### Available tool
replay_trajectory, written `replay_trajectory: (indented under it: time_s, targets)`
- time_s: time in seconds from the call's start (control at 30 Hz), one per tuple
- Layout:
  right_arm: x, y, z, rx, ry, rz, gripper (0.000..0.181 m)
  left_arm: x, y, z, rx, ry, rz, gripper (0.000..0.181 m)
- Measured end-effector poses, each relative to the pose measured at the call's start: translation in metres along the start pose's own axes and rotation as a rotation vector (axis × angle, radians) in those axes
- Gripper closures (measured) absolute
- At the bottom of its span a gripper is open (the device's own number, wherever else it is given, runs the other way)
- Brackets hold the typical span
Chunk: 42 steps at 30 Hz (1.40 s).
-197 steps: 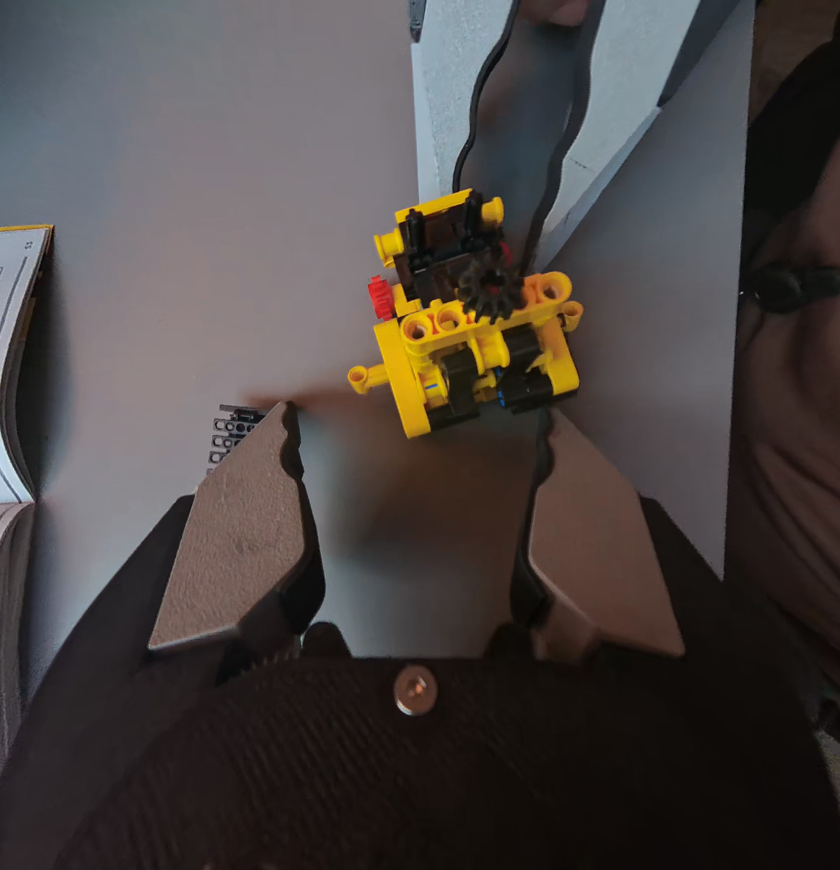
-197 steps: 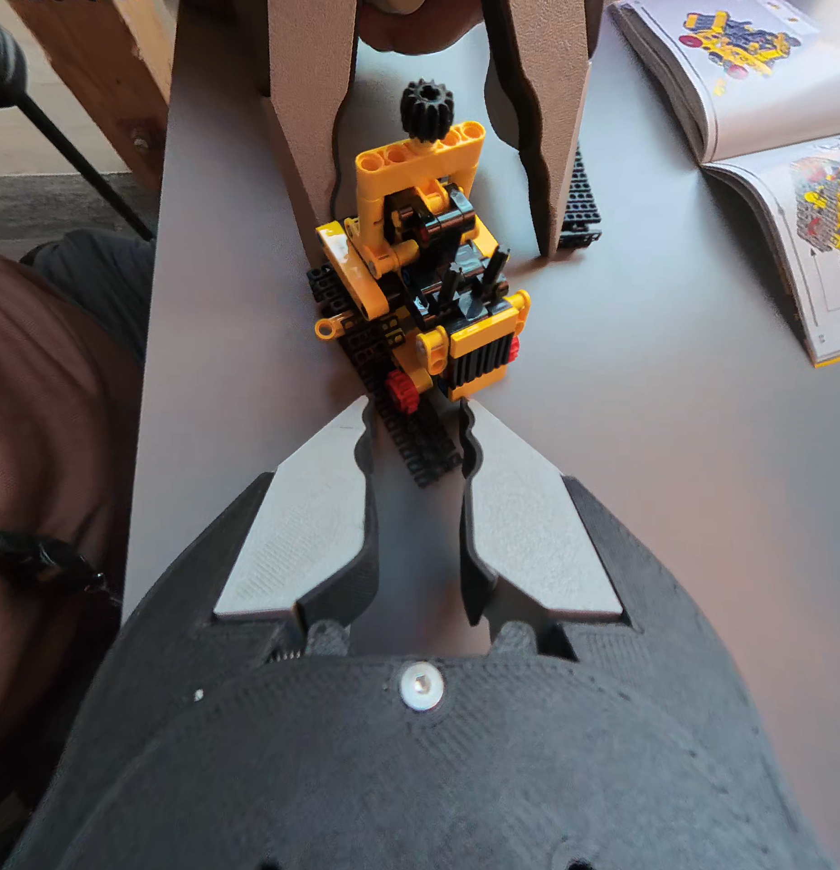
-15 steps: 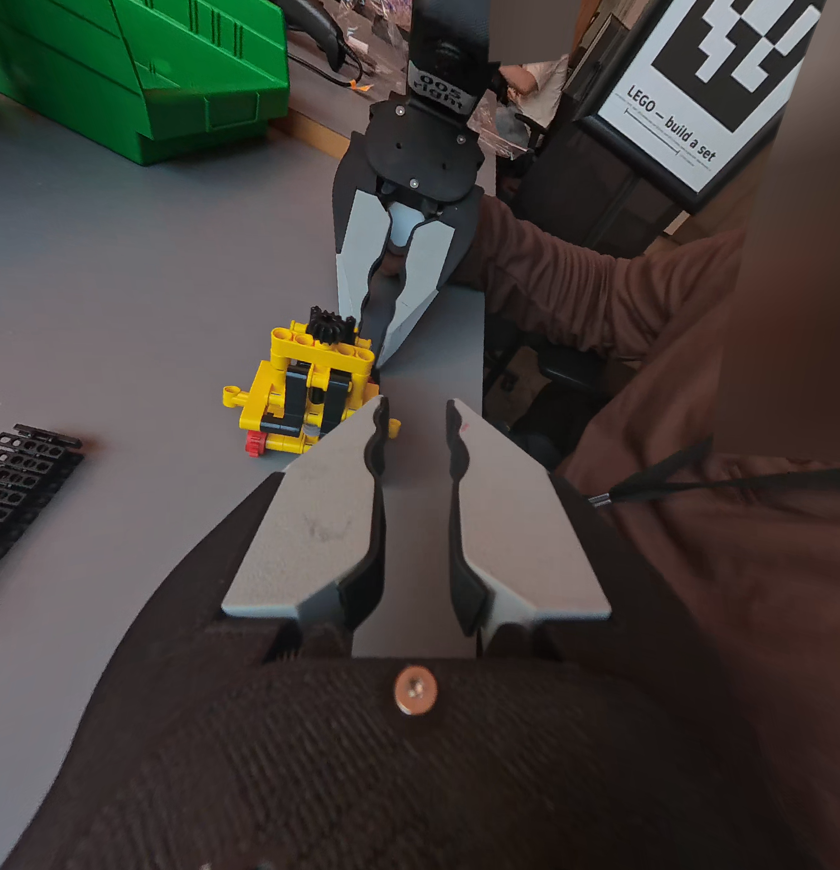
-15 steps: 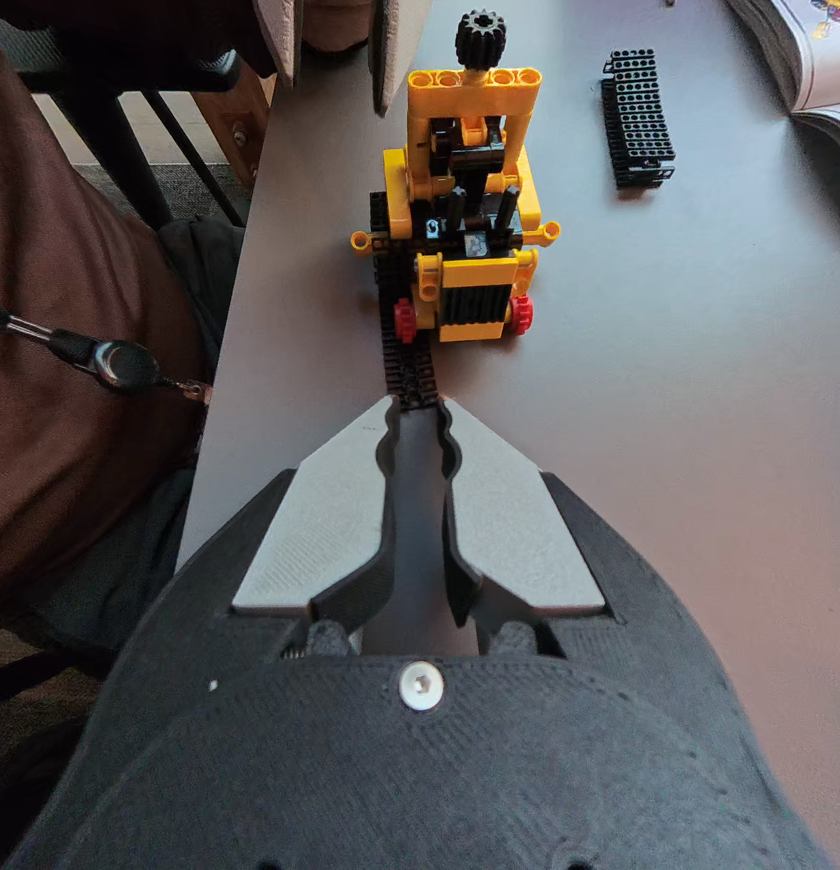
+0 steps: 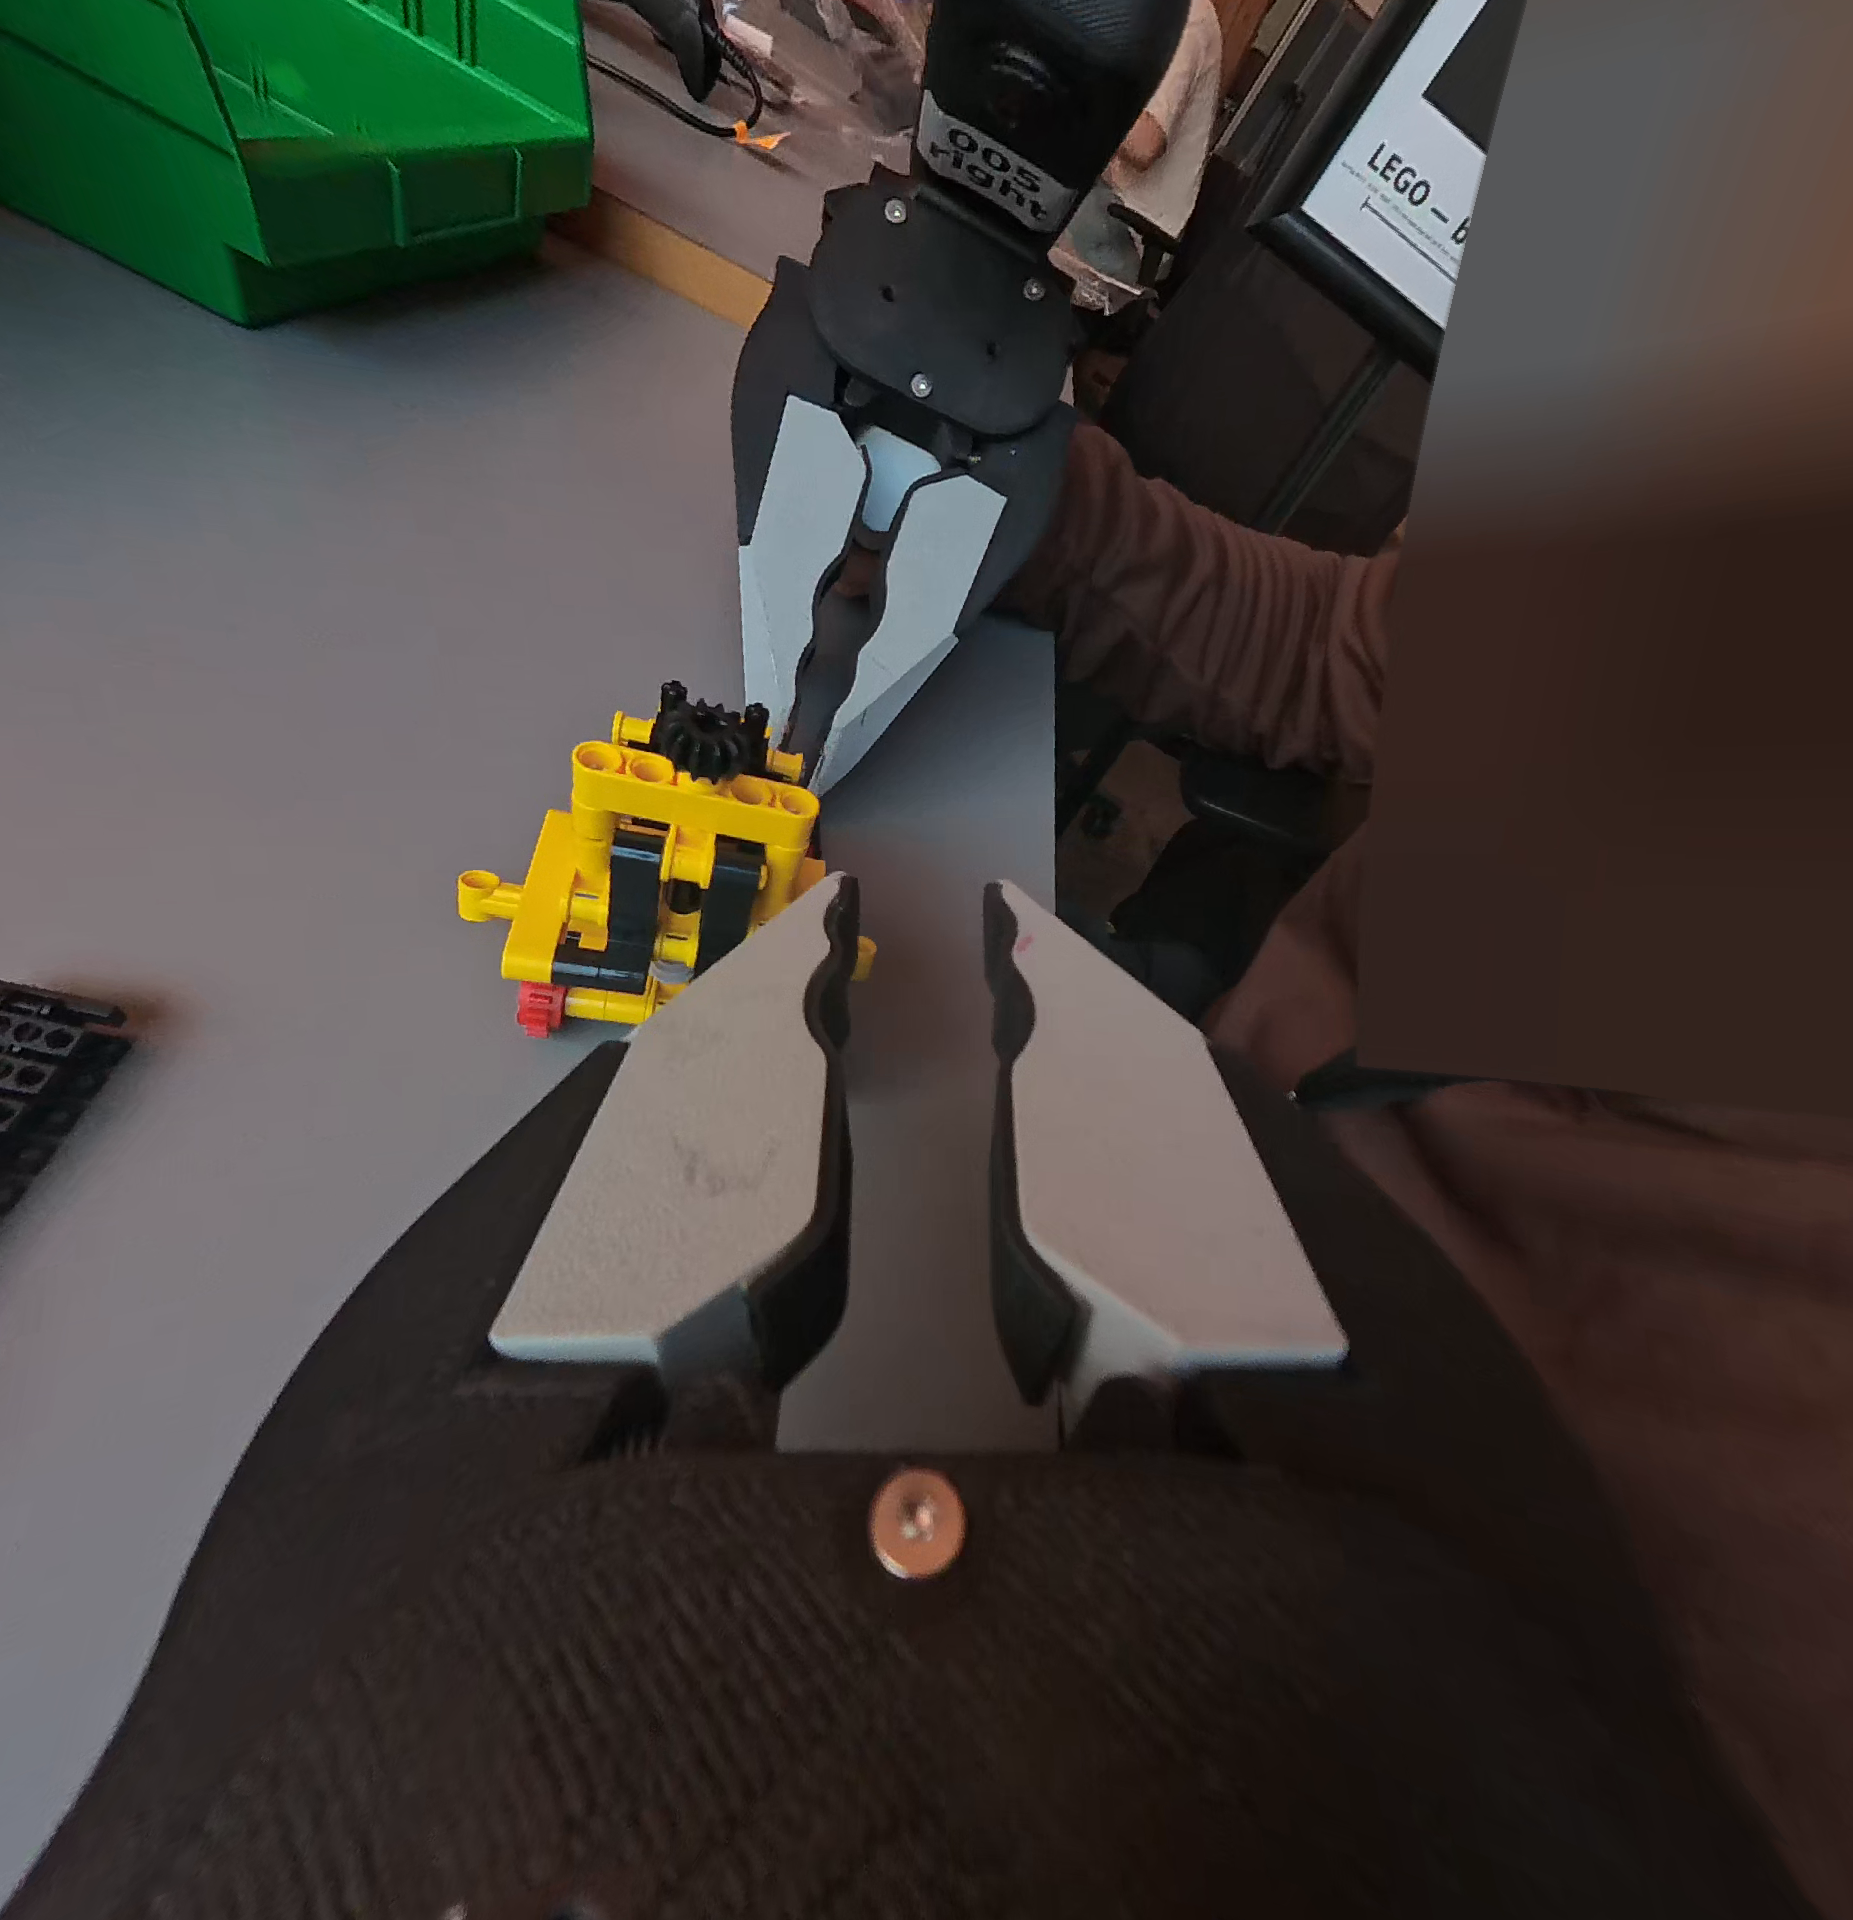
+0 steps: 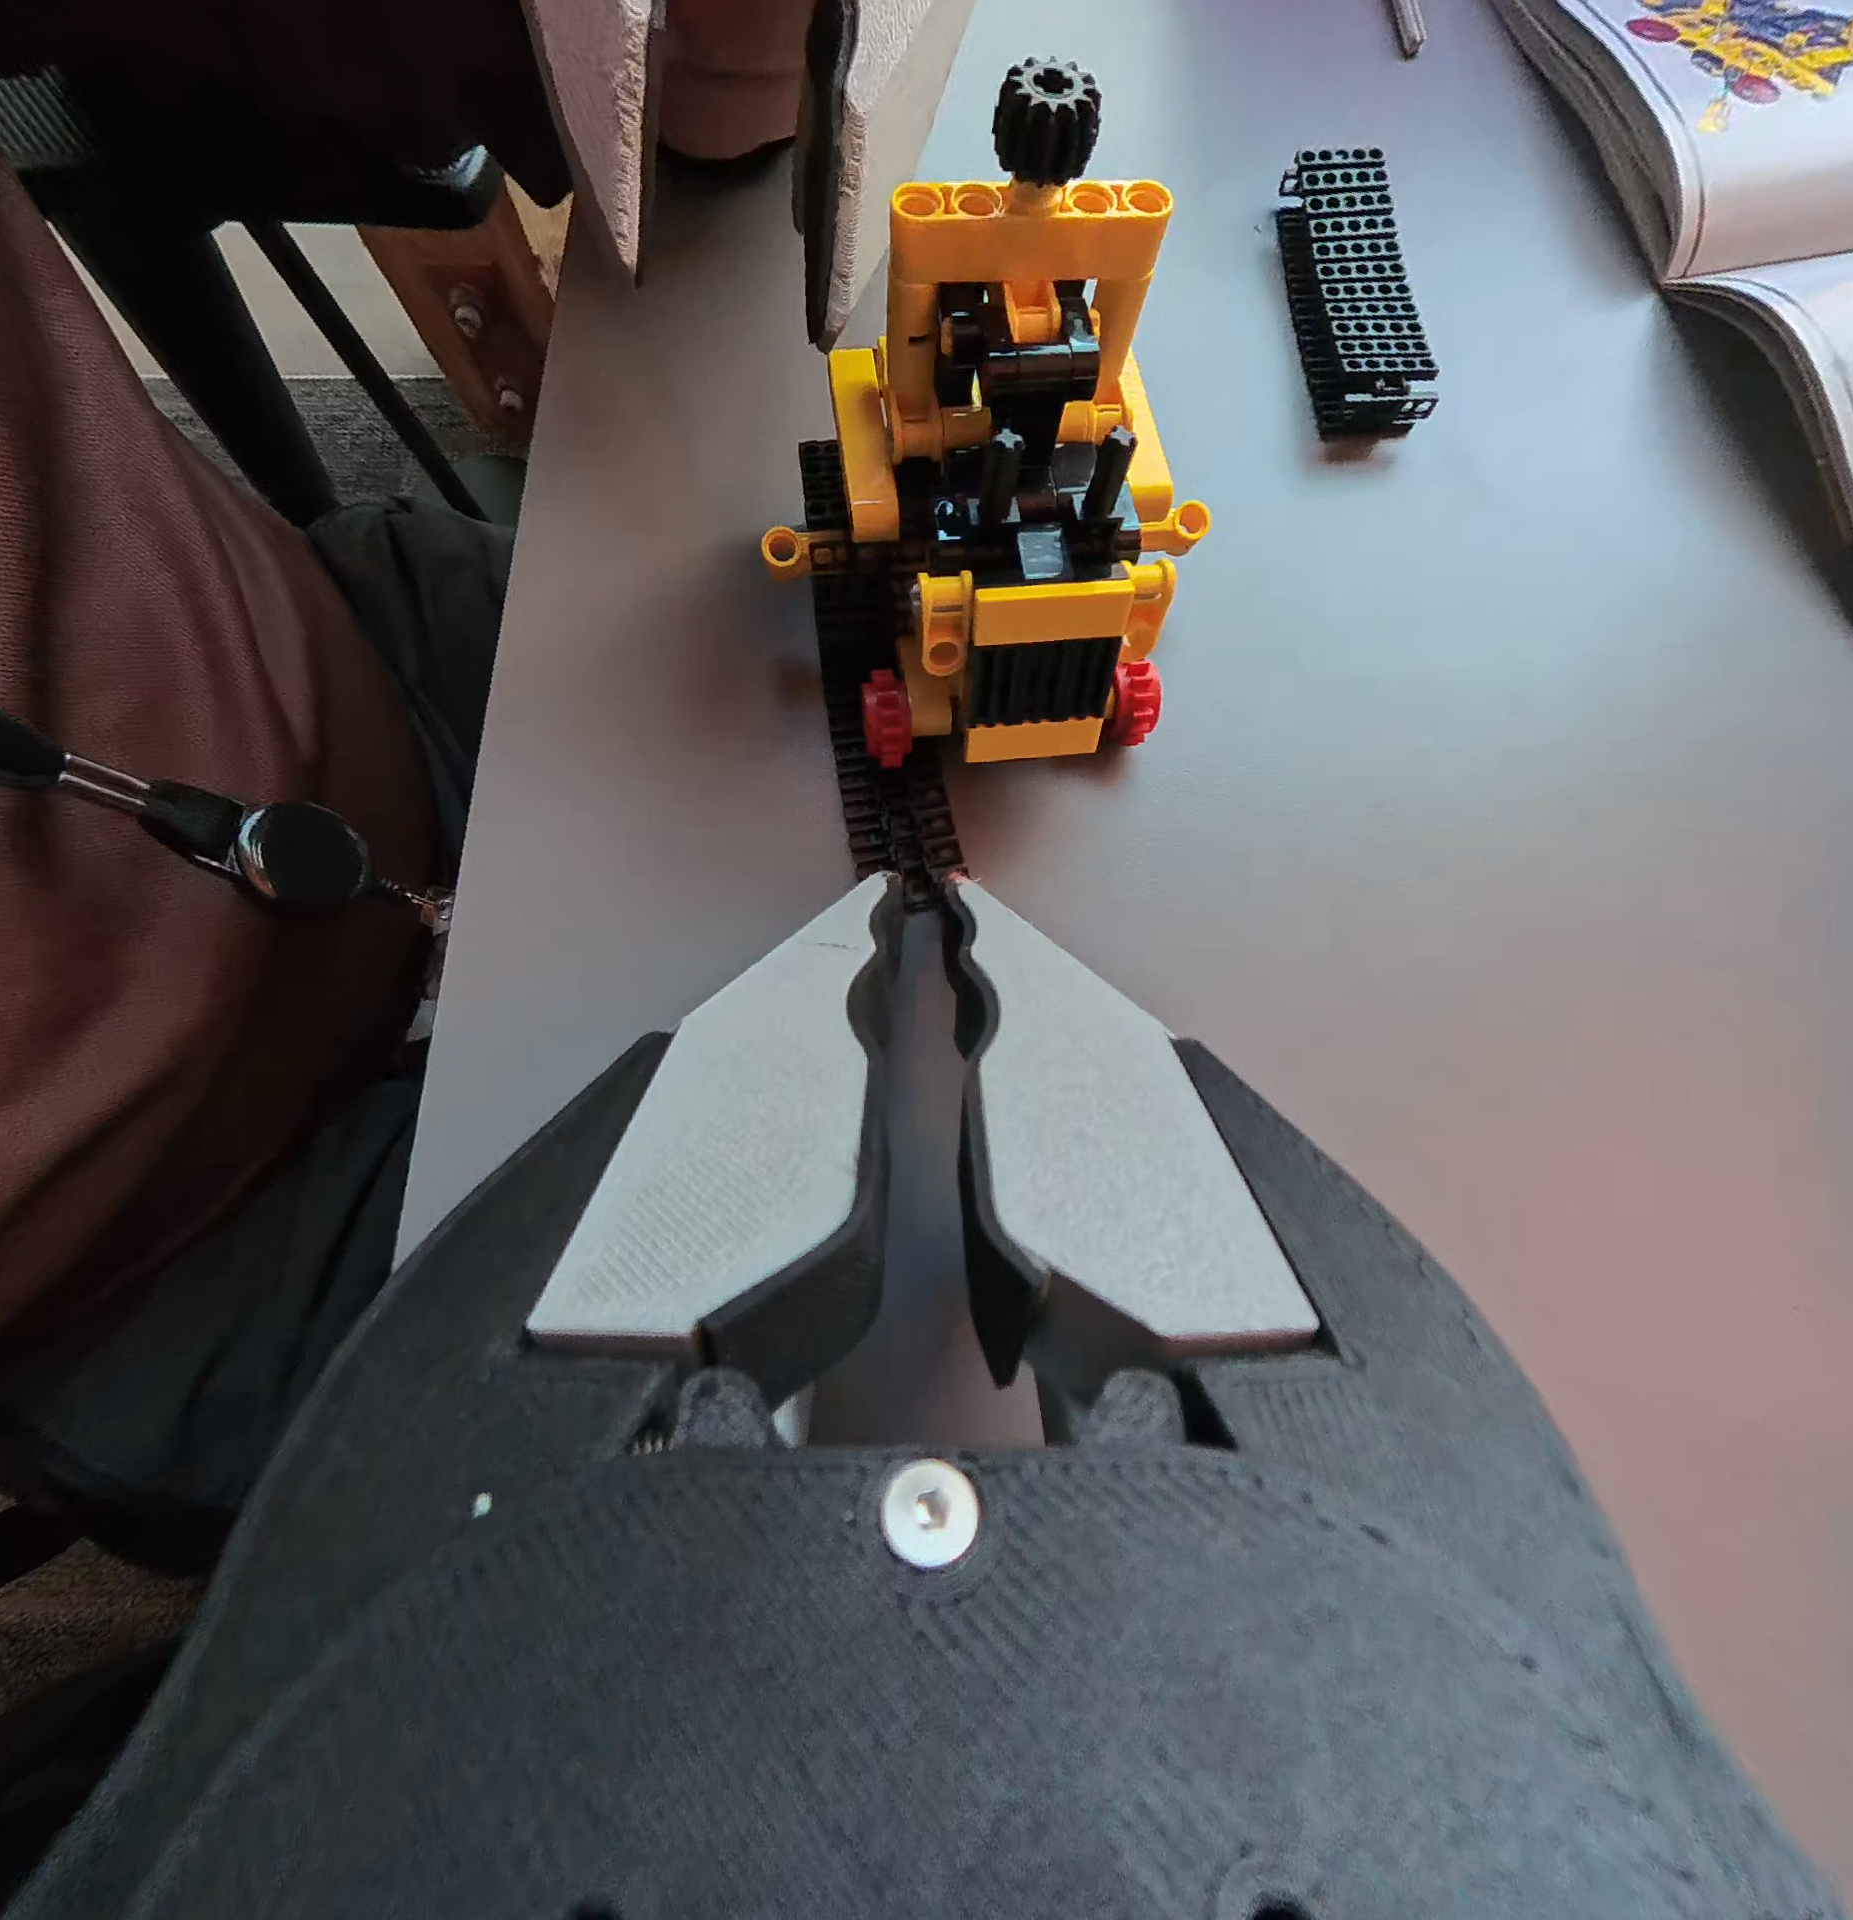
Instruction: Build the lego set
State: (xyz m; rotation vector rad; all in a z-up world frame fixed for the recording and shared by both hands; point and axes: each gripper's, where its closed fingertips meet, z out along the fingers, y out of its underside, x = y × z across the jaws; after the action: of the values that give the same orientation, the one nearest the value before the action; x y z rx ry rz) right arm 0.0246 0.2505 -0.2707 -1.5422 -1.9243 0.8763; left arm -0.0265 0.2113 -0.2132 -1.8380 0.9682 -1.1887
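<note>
Grey table (image 6: 1421, 935) holds the light, fragile model (image 6: 1015, 499); right gripper (image 6: 920, 896) pinches its limp track (image 6: 891, 790) end; left gripper (image 5: 917, 894) gapes, best steadying the yellow frame

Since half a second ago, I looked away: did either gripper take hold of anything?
Yes: the right gripper narrowed onto the end of the black track under the yellow model. The left gripper stayed open and empty; model and spare track unmoved.
</note>
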Motion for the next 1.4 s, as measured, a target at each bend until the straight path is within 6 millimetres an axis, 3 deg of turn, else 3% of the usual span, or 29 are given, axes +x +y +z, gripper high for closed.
replay_trajectory:
  time_s: [0.53,0.67,0.77,0.9,1.13,1.4]
  targets:
    - [0.005,-0.015,0.000,0.073,0.043,0.101,0.177,-0.003,0.001,0.001,-0.006,-0.027,-0.003,0.162]
    - [0.006,-0.017,0.000,0.081,0.048,0.114,0.178,-0.001,-0.008,-0.008,0.070,-0.022,0.013,0.162]
    - [0.006,-0.017,0.000,0.085,0.050,0.121,0.178,-0.011,-0.019,-0.021,0.161,-0.071,0.002,0.162]
    - [0.005,-0.019,0.000,0.090,0.044,0.134,0.177,-0.031,-0.014,-0.024,0.104,-0.153,-0.018,0.152]
    - [0.006,-0.020,0.001,0.092,0.044,0.153,0.178,-0.027,-0.013,-0.023,0.089,-0.201,0.037,0.146]
    - [0.005,-0.023,0.001,0.105,0.053,0.155,0.178,0.002,-0.025,-0.017,0.047,-0.291,0.138,0.145]
